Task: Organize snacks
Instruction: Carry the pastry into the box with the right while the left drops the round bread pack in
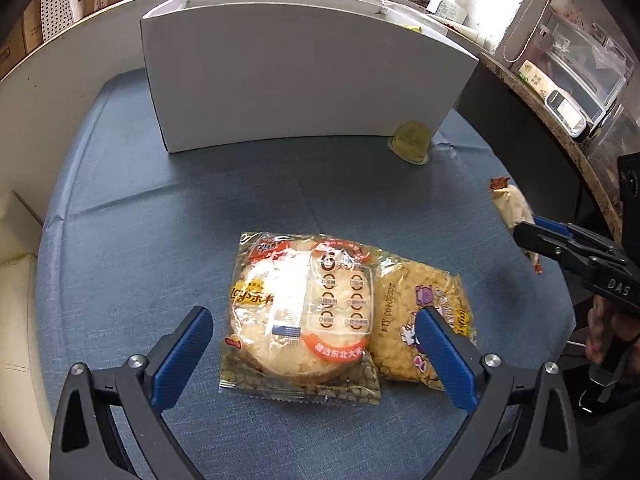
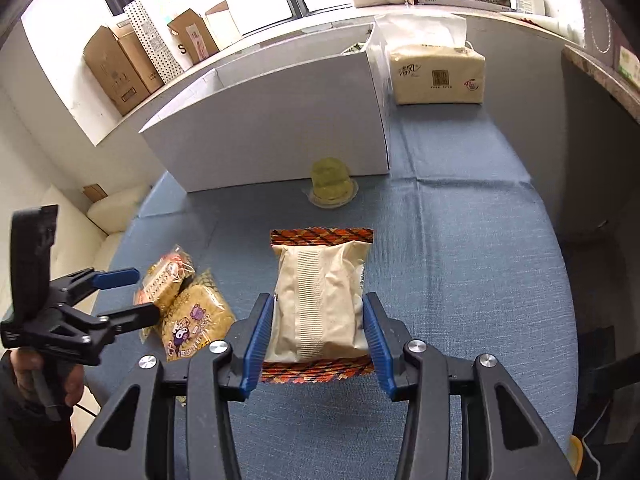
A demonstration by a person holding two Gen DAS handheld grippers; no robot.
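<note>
My left gripper (image 1: 314, 346) is open, its jaws on either side of a round rice-cracker packet (image 1: 300, 316) lying on the blue cloth; a yellow noodle-snack packet (image 1: 424, 320) lies against its right side. My right gripper (image 2: 316, 340) is shut on a beige pastry packet (image 2: 320, 300) with orange patterned ends, held above the cloth. A green jelly cup (image 2: 330, 184) stands by the front wall of the white box (image 2: 280, 136). The right gripper with its packet also shows in the left wrist view (image 1: 524, 236); the left gripper shows in the right wrist view (image 2: 140, 292).
A tissue pack (image 2: 438, 76) sits right of the box. Cardboard boxes (image 2: 116, 72) line the window ledge at back left. A stone-topped counter (image 1: 560, 128) with clear containers borders the right side. A cream cushion (image 1: 16, 320) lies left of the table.
</note>
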